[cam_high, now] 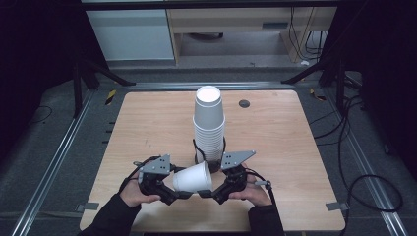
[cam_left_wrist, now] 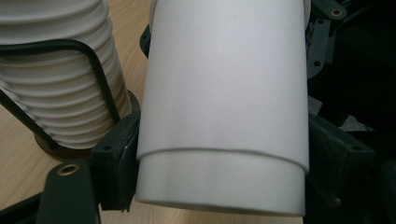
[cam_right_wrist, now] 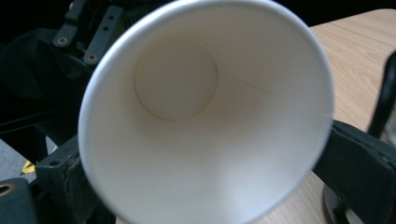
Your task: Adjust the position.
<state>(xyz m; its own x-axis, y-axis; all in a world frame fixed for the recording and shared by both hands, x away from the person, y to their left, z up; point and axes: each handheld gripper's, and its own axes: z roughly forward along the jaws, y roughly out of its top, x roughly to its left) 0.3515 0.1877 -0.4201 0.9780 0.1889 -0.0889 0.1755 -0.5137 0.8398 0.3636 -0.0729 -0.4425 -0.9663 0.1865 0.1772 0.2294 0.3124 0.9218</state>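
A white paper cup [cam_high: 193, 178] lies on its side just above the wooden table [cam_high: 147, 128], near the front edge, held between both grippers. My left gripper [cam_high: 178, 193] is shut on its narrow base end; in the left gripper view the cup [cam_left_wrist: 224, 93] sits between the black jaws, with a step line running round it near the camera. My right gripper [cam_high: 210, 193] is shut on the wide mouth end, and the right gripper view looks straight into the cup [cam_right_wrist: 187, 116]. Behind stands a tall stack of upturned white cups [cam_high: 209, 128] [cam_left_wrist: 56, 84] in a black wire holder [cam_left_wrist: 100, 70].
A dark round grommet [cam_high: 244, 103] sits in the table's far right part. Metal frame rails [cam_high: 64, 142] run along both sides, and cables [cam_high: 354, 147] lie on the floor at the right. The holder's round base [cam_right_wrist: 336, 205] is close to my right jaw.
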